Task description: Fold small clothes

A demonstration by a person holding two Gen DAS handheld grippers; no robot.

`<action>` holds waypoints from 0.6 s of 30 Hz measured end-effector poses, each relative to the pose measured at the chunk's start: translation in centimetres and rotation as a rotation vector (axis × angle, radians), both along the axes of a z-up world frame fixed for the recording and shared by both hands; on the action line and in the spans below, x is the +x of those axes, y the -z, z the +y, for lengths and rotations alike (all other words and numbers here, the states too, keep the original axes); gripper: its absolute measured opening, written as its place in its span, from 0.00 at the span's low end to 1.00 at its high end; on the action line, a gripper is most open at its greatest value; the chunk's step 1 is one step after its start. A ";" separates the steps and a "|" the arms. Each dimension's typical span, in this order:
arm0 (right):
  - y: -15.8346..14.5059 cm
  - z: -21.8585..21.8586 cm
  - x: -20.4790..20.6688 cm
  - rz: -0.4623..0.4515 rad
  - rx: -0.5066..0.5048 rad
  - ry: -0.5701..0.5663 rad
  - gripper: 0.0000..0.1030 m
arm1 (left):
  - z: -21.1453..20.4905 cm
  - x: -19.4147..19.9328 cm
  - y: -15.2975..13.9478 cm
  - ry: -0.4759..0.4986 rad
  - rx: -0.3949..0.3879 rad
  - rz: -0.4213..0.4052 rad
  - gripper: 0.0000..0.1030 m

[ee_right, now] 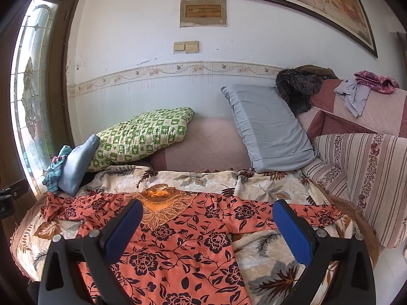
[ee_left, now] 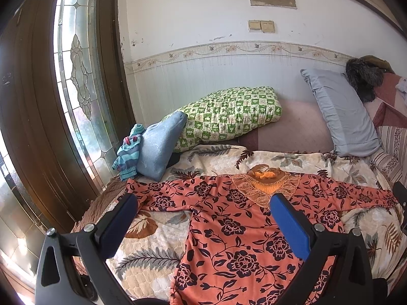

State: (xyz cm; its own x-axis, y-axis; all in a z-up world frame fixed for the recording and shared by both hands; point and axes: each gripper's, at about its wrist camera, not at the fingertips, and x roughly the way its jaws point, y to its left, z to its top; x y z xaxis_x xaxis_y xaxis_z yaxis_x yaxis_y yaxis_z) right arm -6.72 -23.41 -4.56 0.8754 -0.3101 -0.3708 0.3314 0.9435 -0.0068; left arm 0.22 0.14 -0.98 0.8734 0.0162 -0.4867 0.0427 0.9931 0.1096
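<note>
Below my left hand-held gripper (ee_left: 202, 214) and right hand-held gripper (ee_right: 207, 225), both open wide and holding nothing, the orange flowered shirt (ee_left: 236, 231) lies flat on the bed (ee_left: 152, 239), sleeves spread. I judge no fold is made yet; all folding remains.

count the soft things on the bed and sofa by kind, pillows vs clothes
Pillows: 3, namely the green checked pillow, the grey pillow and the light blue pillow.
Clothes: 5, namely the orange floral top, the striped blue knit, the fur-trimmed coat, the pale grey garment and the magenta garment.
Total: 8
</note>
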 end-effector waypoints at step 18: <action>-0.2 0.2 0.1 0.003 0.011 -0.008 1.00 | 0.0 -0.1 0.3 0.003 0.004 0.003 1.00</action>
